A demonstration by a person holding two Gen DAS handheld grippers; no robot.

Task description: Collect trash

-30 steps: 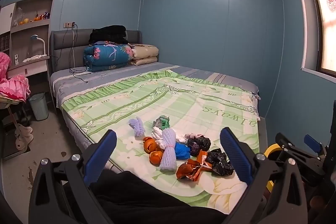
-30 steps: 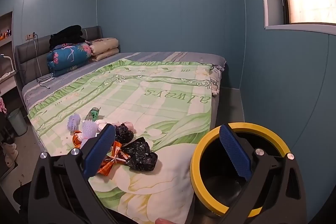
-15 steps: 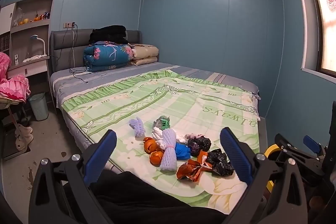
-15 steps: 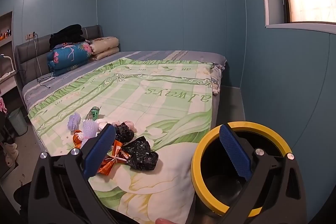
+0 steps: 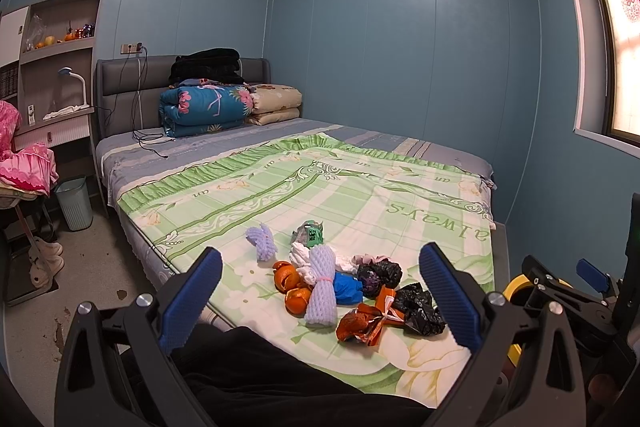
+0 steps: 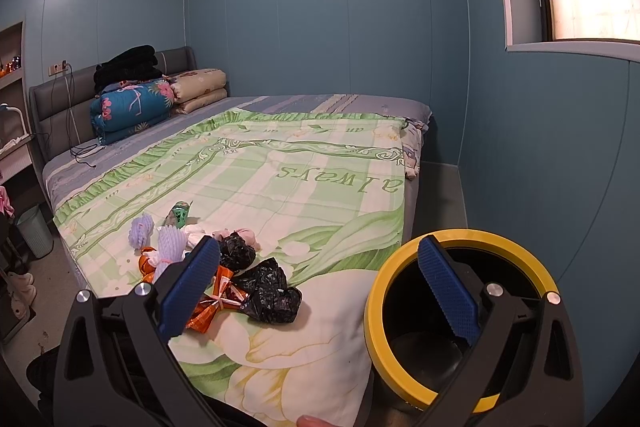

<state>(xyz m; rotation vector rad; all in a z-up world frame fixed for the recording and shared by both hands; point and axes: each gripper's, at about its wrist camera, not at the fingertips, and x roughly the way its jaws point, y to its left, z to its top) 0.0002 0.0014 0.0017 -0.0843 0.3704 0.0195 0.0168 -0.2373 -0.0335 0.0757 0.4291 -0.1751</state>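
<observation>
- Left gripper (image 5: pixel 320 299): jaws spread wide, holding nothing, unmoved from a second ago.
- Right gripper (image 6: pixel 320 291): jaws wide, empty; view shifted slightly.
- Trash pile (image 5: pixel 352 287): on the green bedspread (image 5: pixel 320 187), near edge, unchanged.
- Yellow-rimmed bin (image 6: pixel 400 275): right of the bed.

Left gripper (image 5: pixel 320 301) jaws spread wide, empty, above trash pile (image 5: pixel 348 283) on green bedspread (image 5: pixel 360 187)

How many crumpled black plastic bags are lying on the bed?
2: one black bag nearest the yellow-rimmed bin, another black bag just behind it. More may hide under the pile.
</observation>
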